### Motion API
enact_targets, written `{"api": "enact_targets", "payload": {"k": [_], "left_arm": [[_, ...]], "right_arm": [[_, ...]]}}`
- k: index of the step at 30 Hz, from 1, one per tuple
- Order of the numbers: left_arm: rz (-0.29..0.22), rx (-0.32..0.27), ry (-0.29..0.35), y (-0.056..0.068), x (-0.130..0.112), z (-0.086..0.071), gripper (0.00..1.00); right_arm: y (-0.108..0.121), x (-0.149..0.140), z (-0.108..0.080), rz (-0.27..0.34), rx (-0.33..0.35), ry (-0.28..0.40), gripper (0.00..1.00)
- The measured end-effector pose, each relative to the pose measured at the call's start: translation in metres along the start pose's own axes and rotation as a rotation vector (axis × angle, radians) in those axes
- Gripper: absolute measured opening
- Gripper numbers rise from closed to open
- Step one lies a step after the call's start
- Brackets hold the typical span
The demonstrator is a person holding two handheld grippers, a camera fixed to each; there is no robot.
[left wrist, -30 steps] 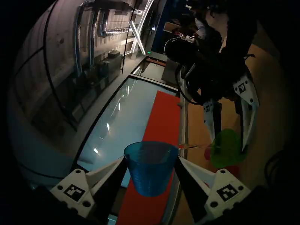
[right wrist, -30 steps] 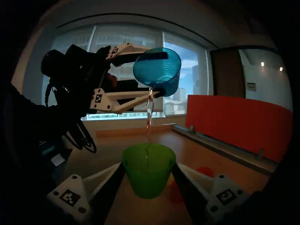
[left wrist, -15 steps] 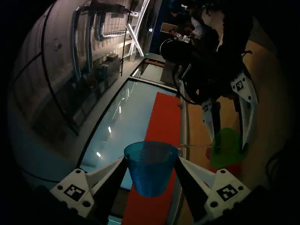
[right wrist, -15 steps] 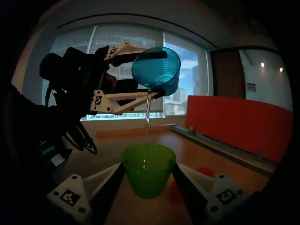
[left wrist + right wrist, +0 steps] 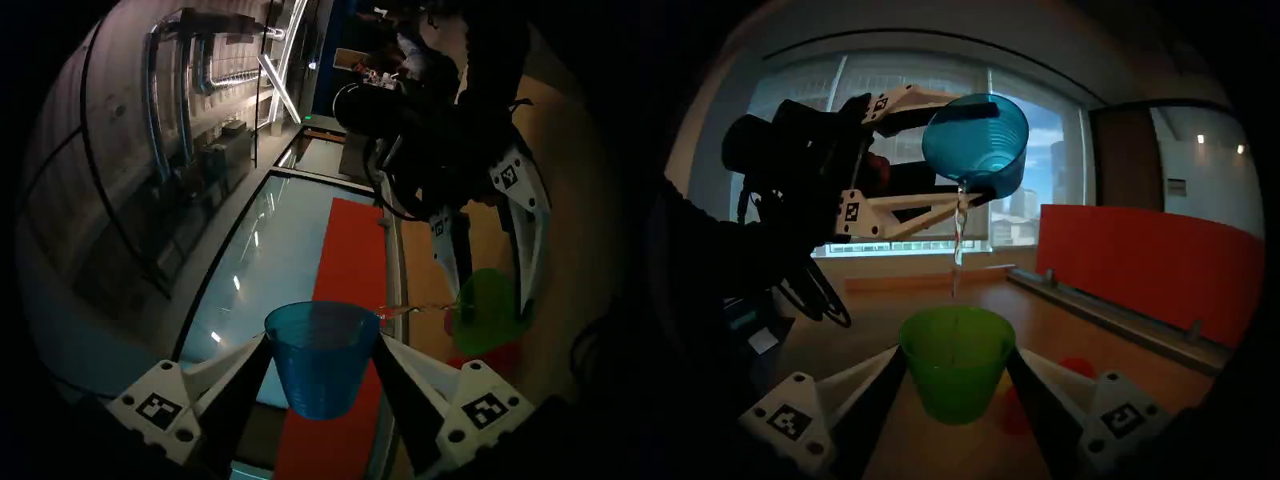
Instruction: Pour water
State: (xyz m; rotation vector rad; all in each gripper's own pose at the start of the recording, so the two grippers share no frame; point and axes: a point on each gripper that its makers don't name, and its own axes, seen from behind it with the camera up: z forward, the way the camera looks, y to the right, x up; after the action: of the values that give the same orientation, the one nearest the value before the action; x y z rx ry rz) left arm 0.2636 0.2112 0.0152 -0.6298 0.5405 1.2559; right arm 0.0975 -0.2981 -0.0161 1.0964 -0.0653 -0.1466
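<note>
1. My left gripper is clamped on the tilted blue cup.
2. My right gripper grips the upright green cup directly below.
3. A thin water stream falls from blue rim toward green.

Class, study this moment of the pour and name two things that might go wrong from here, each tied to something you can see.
1. The thin stream falls a long way from the tilted blue cup into the green cup; a small drift of either cup would likely spill water onto the wooden table.
2. The green cup appears held off the table by the right gripper alone; it may slip as it fills.
</note>
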Motion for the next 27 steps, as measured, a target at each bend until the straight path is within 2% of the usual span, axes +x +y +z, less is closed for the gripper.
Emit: {"api": "enact_targets", "payload": {"k": [8, 27], "left_arm": [[0.03, -0.005, -0.002, 0.004, 0.003, 0.001, 0.85], [0.111, 0.002, -0.001, -0.006, 0.009, 0.001, 0.85]], "right_arm": [[0.002, -0.001, 0.0, 0.0, -0.002, 0.003, 0.89], [0.002, 0.003, -0.002, -0.006, -0.005, 0.01, 0.89]]}}
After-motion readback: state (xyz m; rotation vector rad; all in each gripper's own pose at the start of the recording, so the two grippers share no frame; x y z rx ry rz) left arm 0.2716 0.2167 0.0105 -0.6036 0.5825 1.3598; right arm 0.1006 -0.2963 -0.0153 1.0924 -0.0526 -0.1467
